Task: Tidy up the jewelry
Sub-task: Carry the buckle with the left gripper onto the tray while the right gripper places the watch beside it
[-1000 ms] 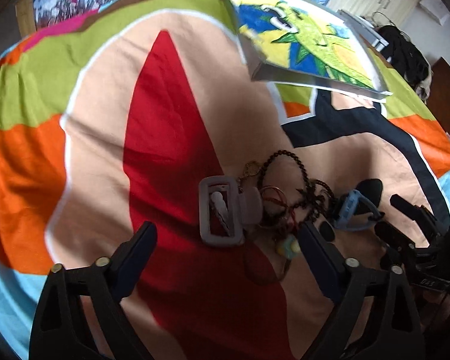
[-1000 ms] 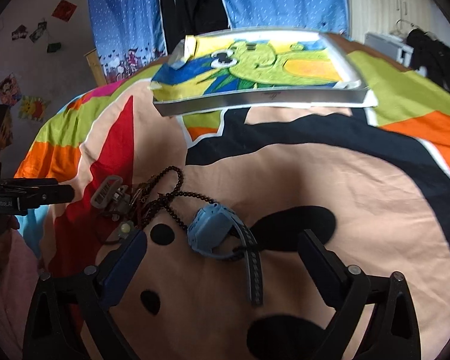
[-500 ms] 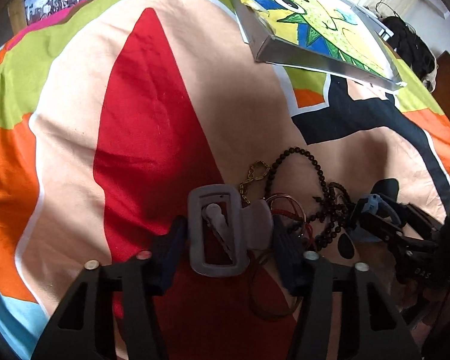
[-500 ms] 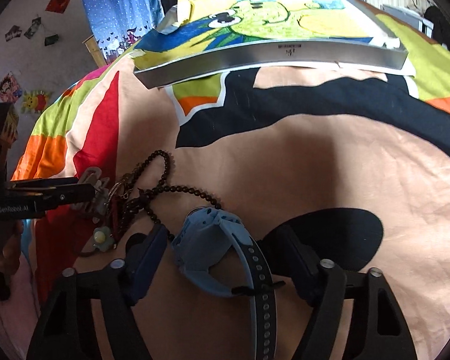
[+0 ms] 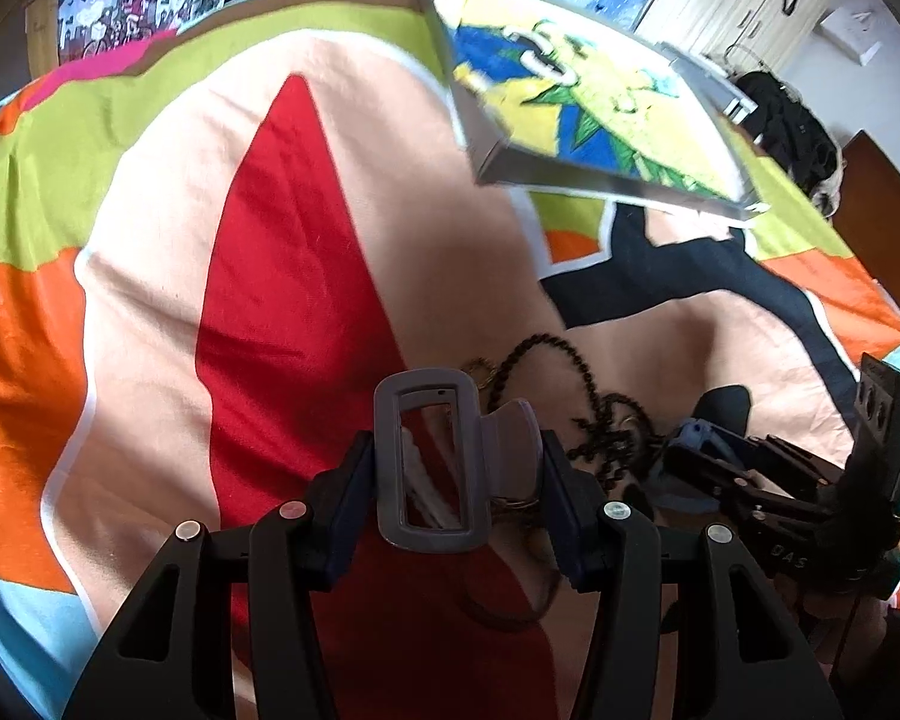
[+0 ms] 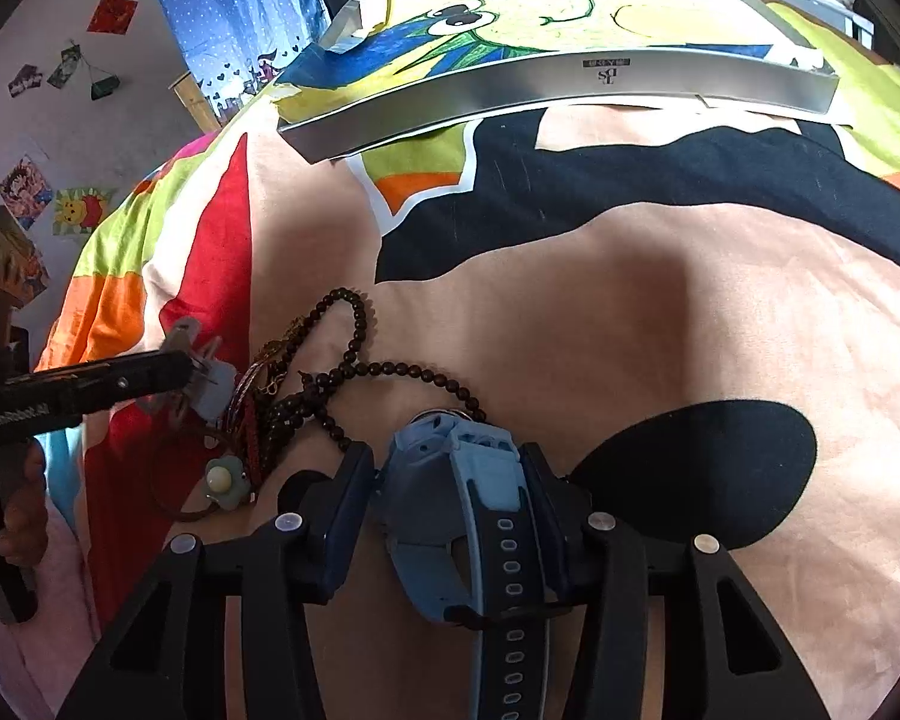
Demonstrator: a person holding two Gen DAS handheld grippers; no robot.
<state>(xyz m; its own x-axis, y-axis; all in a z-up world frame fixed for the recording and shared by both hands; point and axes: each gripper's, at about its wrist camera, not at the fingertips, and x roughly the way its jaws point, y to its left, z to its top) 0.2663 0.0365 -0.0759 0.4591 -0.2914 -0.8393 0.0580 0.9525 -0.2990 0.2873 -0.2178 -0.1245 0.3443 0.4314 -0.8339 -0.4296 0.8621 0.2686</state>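
- Grey hair claw point(image 5: 432, 468): lower centre of the left view, we see it pinched between the left gripper point(image 5: 450, 480) fingers.
- Blue watch point(image 6: 456, 510): lower centre of the right view, clamped between the right gripper point(image 6: 450, 510) fingers, strap trailing toward the camera.
- Dark bead necklace point(image 6: 354, 354): tangled heap between the two items, with red bangles point(image 6: 247, 414) and a flower hair tie point(image 6: 225, 483).
- Bedspread point(image 6: 660, 312): carries everything.
- Silver tray point(image 6: 570, 84): upper frame, a cartoon drawing inside.
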